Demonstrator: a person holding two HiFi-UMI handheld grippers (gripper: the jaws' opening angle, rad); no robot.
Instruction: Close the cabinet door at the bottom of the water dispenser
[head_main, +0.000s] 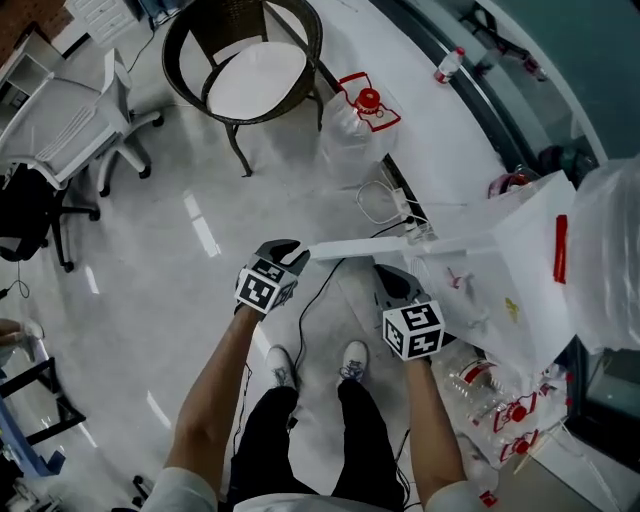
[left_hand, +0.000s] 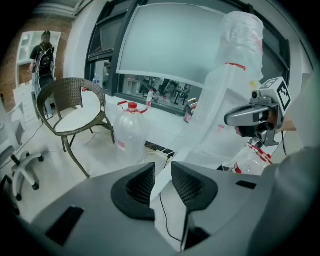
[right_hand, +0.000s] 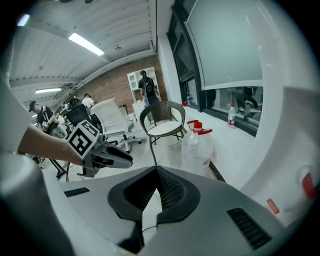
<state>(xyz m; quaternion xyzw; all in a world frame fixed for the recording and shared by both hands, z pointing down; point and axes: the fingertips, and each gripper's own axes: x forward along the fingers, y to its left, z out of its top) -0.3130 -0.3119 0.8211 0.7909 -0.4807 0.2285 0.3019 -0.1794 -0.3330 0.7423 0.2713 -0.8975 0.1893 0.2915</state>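
The white water dispenser stands at the right with a big clear bottle on top. Its bottom cabinet door swings out open toward the left, seen edge-on as a thin white strip. My left gripper is at the door's free end. In the left gripper view its jaws stand apart and the door's edge shows in the gap, with the pads not pressing on it. My right gripper sits just on the near side of the door. Its tips meet with nothing between them.
A wicker chair and a clear jug with a red cap stand beyond the door. Several empty bottles lie by the dispenser's foot. A black cable runs over the floor near my feet. An office chair is far left.
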